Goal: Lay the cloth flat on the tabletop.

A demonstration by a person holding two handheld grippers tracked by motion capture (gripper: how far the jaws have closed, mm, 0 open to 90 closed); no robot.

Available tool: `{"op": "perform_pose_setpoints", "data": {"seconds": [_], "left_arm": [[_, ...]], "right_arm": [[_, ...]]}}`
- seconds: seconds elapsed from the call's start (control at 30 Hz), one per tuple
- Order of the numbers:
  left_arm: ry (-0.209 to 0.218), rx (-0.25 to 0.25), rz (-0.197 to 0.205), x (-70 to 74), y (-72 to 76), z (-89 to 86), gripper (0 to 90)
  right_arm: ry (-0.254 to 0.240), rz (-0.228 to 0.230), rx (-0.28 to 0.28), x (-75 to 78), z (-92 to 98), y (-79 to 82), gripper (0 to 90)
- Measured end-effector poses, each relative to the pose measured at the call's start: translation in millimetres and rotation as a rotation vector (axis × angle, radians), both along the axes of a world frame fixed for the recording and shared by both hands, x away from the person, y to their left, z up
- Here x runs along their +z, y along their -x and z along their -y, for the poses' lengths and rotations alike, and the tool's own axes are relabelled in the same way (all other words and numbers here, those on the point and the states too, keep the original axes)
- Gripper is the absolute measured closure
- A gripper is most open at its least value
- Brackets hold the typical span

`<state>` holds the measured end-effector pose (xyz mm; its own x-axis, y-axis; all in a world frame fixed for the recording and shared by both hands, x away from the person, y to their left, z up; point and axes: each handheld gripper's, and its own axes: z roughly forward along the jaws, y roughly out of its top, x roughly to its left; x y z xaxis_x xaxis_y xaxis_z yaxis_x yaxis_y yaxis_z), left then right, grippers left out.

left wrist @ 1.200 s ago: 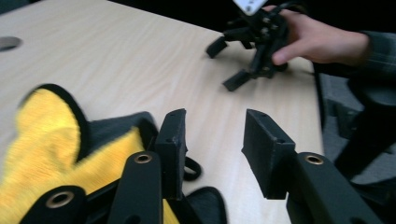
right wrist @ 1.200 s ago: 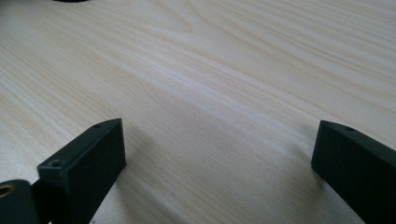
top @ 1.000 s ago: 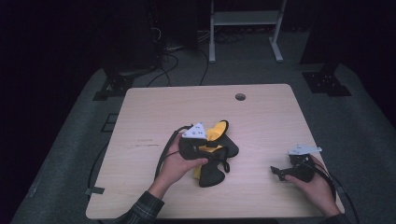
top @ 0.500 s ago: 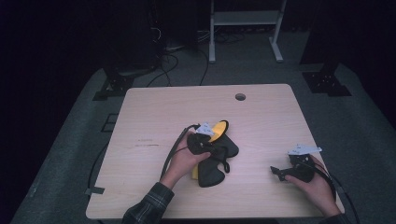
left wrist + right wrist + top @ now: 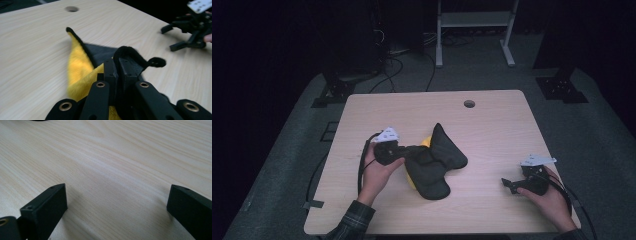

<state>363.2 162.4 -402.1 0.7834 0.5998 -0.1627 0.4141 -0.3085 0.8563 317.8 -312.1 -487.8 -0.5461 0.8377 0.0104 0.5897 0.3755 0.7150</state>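
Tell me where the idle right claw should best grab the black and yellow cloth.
Probably the black flap that sticks up toward the table's far side. It faces the right claw, which rests open on the table, so come in from the right. The left claw already pinches the near-left edge.

Bare table (image 5: 492,125) lies open between my right gripper (image 5: 511,184) and the cloth (image 5: 434,165); nothing blocks that stretch.
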Motion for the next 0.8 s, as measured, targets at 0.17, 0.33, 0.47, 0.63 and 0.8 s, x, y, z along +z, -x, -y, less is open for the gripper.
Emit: {"op": "perform_pose_setpoints", "data": {"seconds": [0.17,0.33,0.47,0.63,0.8], "left_arm": [[-0.028,0.093,-0.033,-15.0,2.7,-34.1,84.6],[-0.082,0.203,-0.068,-30.1,5.8,-59.8,79.6],[-0.099,0.285,-0.081,-37.0,11.7,-85.7,71.1],[-0.067,0.277,-0.055,-30.7,25.1,-91.7,61.0],[-0.072,0.216,-0.047,-29.8,35.8,-76.7,58.8]], "right_arm": [[0.000,0.000,0.000,0.0,0.0,0.0,2.0],[0.000,0.000,0.000,0.0,0.0,0.0,1.9],[0.000,0.000,0.000,0.0,0.0,0.0,2.0],[0.000,0.000,0.000,0.0,0.0,0.0,2.0],[-0.002,-0.001,-0.001,0.0,-0.1,0.0,2.0]]}}
